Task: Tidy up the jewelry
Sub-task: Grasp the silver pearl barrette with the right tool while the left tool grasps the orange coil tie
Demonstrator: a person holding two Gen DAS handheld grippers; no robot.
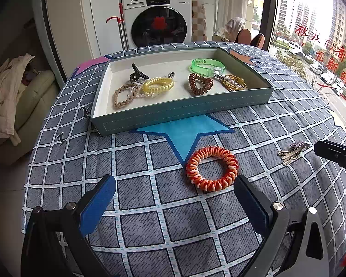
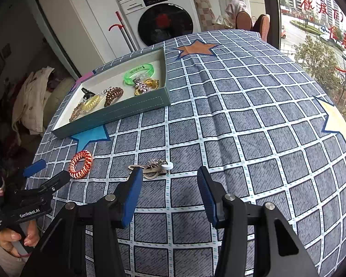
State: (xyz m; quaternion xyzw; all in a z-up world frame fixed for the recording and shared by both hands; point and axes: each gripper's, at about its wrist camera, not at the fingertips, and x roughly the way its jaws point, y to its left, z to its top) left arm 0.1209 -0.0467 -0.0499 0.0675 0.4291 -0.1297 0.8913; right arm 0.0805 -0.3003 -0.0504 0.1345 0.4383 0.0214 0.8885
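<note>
An orange and white spiral hair tie (image 1: 212, 168) lies on the checked cloth just ahead of my open, empty left gripper (image 1: 175, 184); it also shows in the right wrist view (image 2: 80, 165). A metal hair clip with sparkly trim (image 2: 152, 168) lies just ahead of my open, empty right gripper (image 2: 170, 175), near its left finger; it also shows in the left wrist view (image 1: 293, 152). The grey-green tray (image 1: 150, 118) at the back holds a black claw clip (image 1: 137, 72), a yellow spiral tie (image 1: 158, 85), a brown spiral tie (image 1: 200, 84), a green bangle (image 1: 206, 65) and other pieces.
The table carries a blue-grey checked cloth with star patches (image 1: 184, 133). The left gripper's body and the holding hand (image 2: 23, 210) sit at the left of the right wrist view. A washing machine (image 1: 156, 16) stands behind, a window (image 1: 316, 34) to the right.
</note>
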